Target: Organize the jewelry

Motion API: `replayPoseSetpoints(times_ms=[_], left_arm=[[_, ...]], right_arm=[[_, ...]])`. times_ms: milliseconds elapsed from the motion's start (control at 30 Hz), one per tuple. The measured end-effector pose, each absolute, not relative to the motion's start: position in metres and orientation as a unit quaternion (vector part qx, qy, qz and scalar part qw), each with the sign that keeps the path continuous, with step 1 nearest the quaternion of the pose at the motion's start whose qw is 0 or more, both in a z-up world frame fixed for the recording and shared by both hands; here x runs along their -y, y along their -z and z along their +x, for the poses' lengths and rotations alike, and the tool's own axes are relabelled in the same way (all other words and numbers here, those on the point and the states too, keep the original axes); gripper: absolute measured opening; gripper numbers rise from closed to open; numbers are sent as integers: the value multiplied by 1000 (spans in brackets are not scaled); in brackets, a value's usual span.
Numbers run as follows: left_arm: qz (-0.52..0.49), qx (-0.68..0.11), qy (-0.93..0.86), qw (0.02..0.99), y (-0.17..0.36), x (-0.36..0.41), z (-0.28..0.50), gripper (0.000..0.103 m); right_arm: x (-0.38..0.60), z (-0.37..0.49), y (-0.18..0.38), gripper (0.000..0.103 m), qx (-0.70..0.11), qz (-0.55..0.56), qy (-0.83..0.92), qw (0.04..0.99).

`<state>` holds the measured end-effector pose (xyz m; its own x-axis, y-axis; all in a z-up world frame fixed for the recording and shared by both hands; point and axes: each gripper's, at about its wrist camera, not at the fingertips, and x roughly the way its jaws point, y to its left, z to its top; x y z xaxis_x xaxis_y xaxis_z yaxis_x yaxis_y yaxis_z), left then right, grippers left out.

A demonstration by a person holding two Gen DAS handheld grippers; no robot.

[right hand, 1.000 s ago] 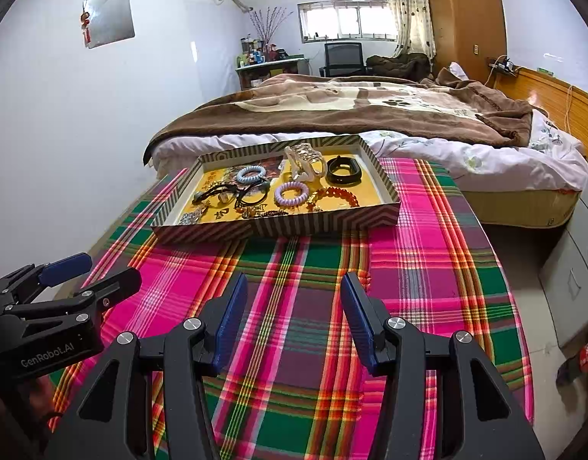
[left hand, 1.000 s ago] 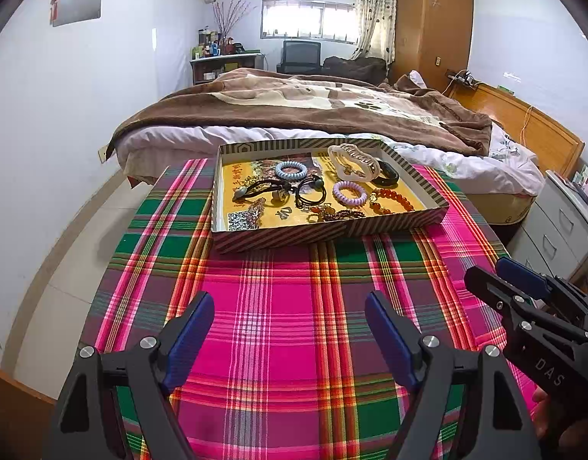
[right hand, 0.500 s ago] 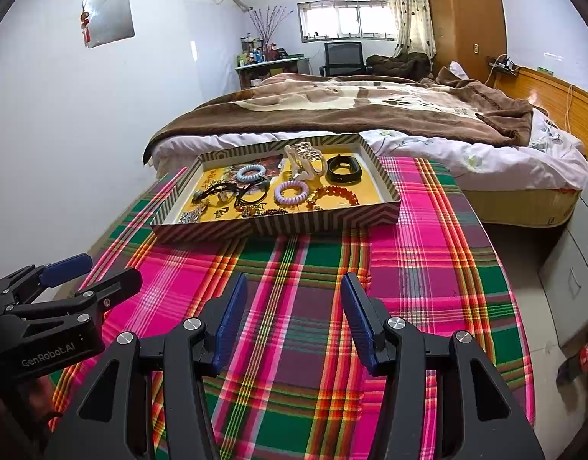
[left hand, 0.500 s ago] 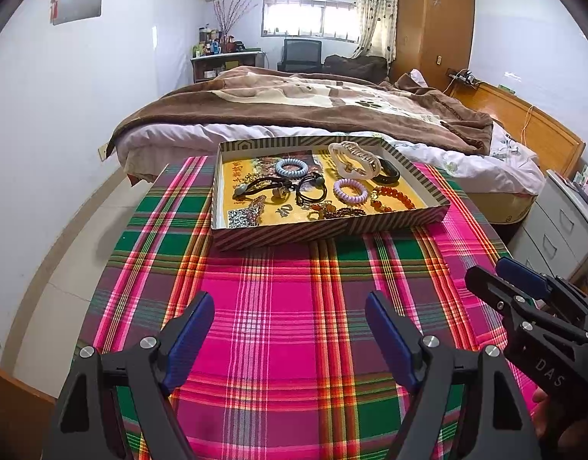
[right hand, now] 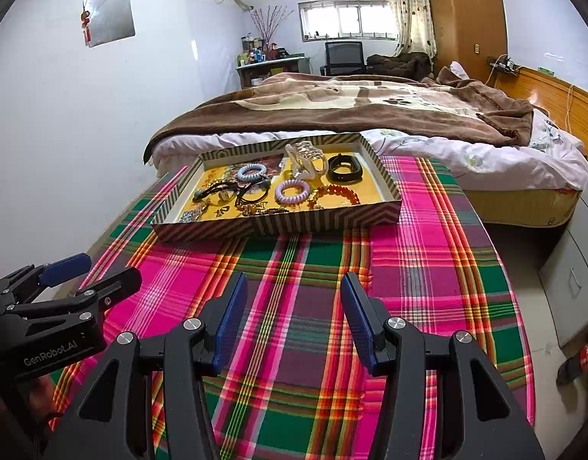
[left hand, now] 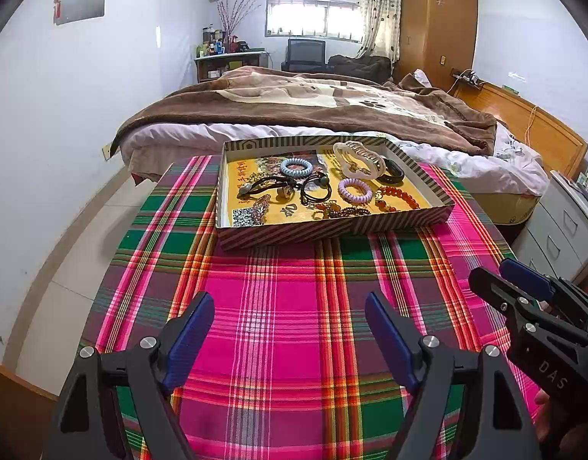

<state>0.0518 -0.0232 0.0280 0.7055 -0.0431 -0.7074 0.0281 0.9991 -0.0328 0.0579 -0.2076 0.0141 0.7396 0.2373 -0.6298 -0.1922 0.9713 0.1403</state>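
Left tool [left hand: 290, 329] wide apart and empty, right tool [right hand: 294, 312] half spread, empty, both angled downward

Each black tool, left [left hand: 290, 329] and right [right hand: 294, 306], has blue pads, silver screws and white lettering.

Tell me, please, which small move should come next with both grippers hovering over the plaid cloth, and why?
Probably carry the right gripper forward toward the striped tray. Both it and the left gripper are open and empty above the plaid cloth, short of the tray. The jewelry, such as the purple coil band, lies jumbled inside, untouched, so nothing can be sorted before one gripper gets there.
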Motion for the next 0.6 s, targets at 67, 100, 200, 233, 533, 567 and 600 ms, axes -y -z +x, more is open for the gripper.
replayPoseSetpoints(times_ms=[67,100,200,233,533,567,600], left_arm=[[-11,-384,20,923,-28,23,51,80],[-11,-384,20,923,-28,23,51,80],[-9,-383,20,924,-28,24,50,80],[-8,-382,20,924,-28,25,49,80],[-9,-384,18,923,-27,25,51,80],[-9,-385,18,923,-27,25,51,80],[-9,-385,18,923,-27,25,52,80]], right_arm=[[208,58,-14,51,-342,33,-115,932],[208,58,-14,51,-342,34,-115,932],[207,58,-14,51,-342,33,-115,932],[207,58,-14,51,-342,33,-115,932],[208,59,-13,51,-343,33,-115,932],[208,59,-13,51,-343,33,-115,932],[208,59,-13,51,-343,33,-115,932]])
